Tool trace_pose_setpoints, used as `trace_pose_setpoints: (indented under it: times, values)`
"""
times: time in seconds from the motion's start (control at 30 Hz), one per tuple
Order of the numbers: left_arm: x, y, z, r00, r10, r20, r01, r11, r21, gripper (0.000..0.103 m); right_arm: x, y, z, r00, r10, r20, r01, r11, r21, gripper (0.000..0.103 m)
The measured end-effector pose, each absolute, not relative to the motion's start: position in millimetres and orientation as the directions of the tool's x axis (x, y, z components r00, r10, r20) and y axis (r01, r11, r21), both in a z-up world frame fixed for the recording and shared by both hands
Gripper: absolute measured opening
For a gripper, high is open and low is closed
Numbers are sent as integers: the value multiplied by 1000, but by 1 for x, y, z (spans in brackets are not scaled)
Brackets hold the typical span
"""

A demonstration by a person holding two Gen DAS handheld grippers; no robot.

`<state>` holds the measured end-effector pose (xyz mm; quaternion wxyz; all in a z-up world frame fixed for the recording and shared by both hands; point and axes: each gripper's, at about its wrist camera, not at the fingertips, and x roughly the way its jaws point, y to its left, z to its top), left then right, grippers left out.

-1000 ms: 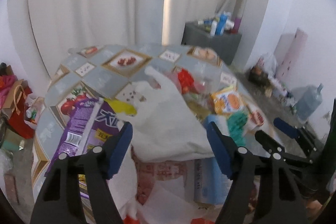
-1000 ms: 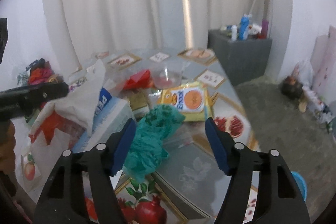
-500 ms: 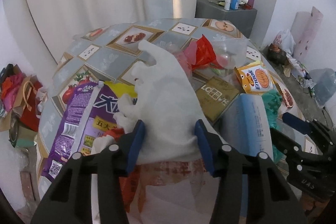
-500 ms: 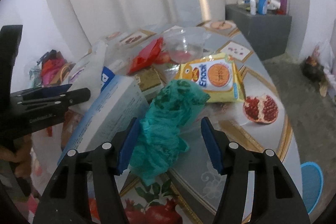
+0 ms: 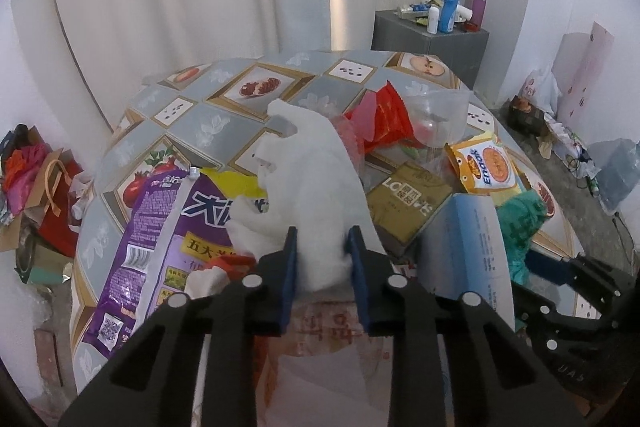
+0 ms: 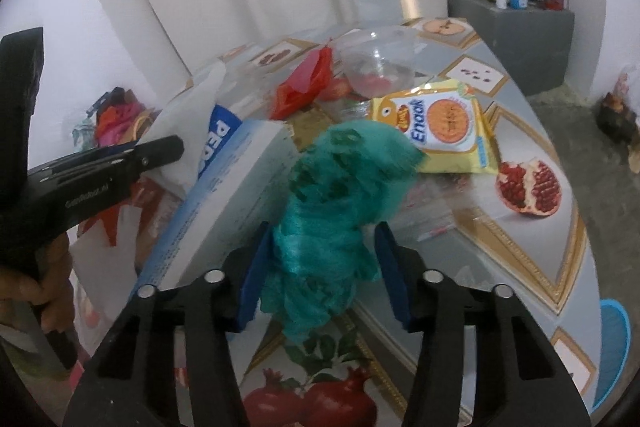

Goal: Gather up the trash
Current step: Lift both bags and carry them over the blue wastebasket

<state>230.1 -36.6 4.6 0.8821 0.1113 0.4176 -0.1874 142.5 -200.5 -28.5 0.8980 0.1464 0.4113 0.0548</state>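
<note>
Trash on table (image 5: 248,115): white bag (image 5: 316,187) pinched between pads of left tongs (image 5: 322,259), jaws just closing on it; green bag (image 6: 336,195) between jaws of right tongs (image 6: 324,267), closing, left pad touching, right pad just beside. Blue box (image 6: 224,203) left of right tongs.

The white plastic bag (image 5: 316,187) covers the middle of the purple snack bag (image 5: 160,251) and part of the red wrapper (image 5: 380,115) beyond it, and its near end drops behind the left gripper (image 5: 322,267) and out of the picture's bottom edge. The pale blue box (image 6: 224,203) hides the near left of the table (image 6: 532,259) and is itself partly behind the crumpled teal bag (image 6: 336,203), whose far tip is blurred. On the far grey cabinet (image 6: 516,27) the bottles are too small to read.
</note>
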Motion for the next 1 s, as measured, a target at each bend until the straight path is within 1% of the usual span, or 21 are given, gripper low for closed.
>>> trace_pose_setpoints:
  times: [0.03, 0.1, 0.2, 0.43, 0.53, 0.77, 0.87, 1.0]
  values:
    - [230, -36, 5, 581, -240, -778, 423, 905, 37, 21, 143, -200, -28, 658, 215, -722, 25, 952, 306, 41]
    - [230, -34, 6, 581, -245, -776, 421, 907, 28, 17, 143, -200, -28, 660, 215, -720, 27, 951, 309, 40]
    - [229, -32, 9, 582, -257, -771, 419, 908, 14, 14, 140, -200, -27, 665, 214, -716, 32, 949, 313, 38]
    - [220, -28, 26, 604, -304, -737, 426, 905, -24, 12, 129, -205, -14, 699, 186, -691, 45, 952, 302, 37]
    - [213, -25, 39, 620, -341, -707, 436, 899, -51, 12, 121, -209, -3, 723, 167, -671, 51, 955, 293, 37]
    - [190, -15, 82, 679, -399, -616, 458, 886, -69, 12, 98, -225, 26, 782, 141, -607, 63, 951, 301, 37]
    - [175, -8, 105, 681, -459, -570, 484, 867, -119, 12, 85, -229, 39, 808, 135, -574, 61, 949, 309, 37]
    - [155, -7, 128, 651, -542, -532, 533, 825, -188, 12, 60, -243, 53, 843, 100, -529, 80, 948, 307, 37]
